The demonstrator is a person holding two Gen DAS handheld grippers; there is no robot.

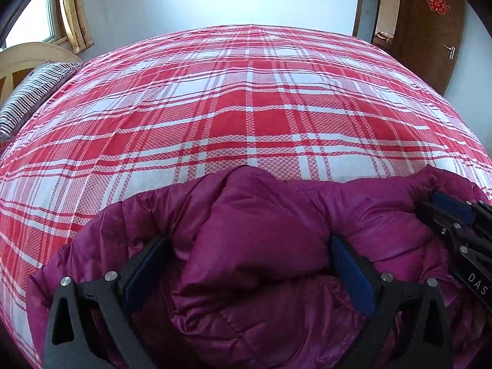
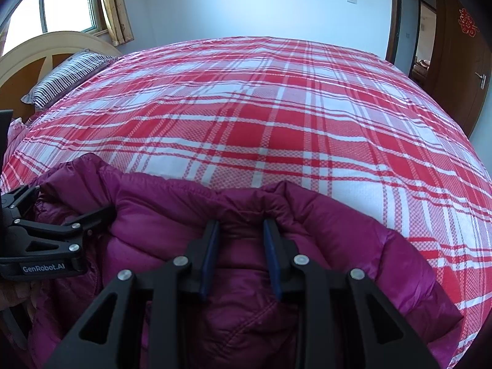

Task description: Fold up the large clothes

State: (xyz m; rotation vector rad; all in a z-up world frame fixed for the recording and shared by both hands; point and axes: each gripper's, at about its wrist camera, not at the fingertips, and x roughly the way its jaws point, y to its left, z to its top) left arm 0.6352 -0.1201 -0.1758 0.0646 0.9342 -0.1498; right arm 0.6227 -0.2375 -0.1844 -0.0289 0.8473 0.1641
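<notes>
A magenta puffer jacket [image 1: 276,203] [image 2: 338,246] lies bunched at the near edge of a bed with a red and white plaid sheet [image 1: 246,107] [image 2: 276,123]. My left gripper [image 1: 247,246] stands open and wide, pointing down. A puffy fold of the jacket bulges up between its blue pads [image 1: 353,264]. In the right wrist view it [image 2: 66,201] is at the far left, on the jacket's left part. My right gripper [image 2: 240,227] is shut on a pinched ridge at the jacket's far edge. In the left wrist view it [image 1: 430,206] shows at the far right.
A striped pillow [image 1: 37,92] [image 2: 67,77] leans by the cream headboard [image 2: 46,46] at the far left. A window with a yellow curtain [image 2: 115,6] is behind it. A brown door [image 1: 430,30] stands at the far right. The plaid sheet stretches flat beyond the jacket.
</notes>
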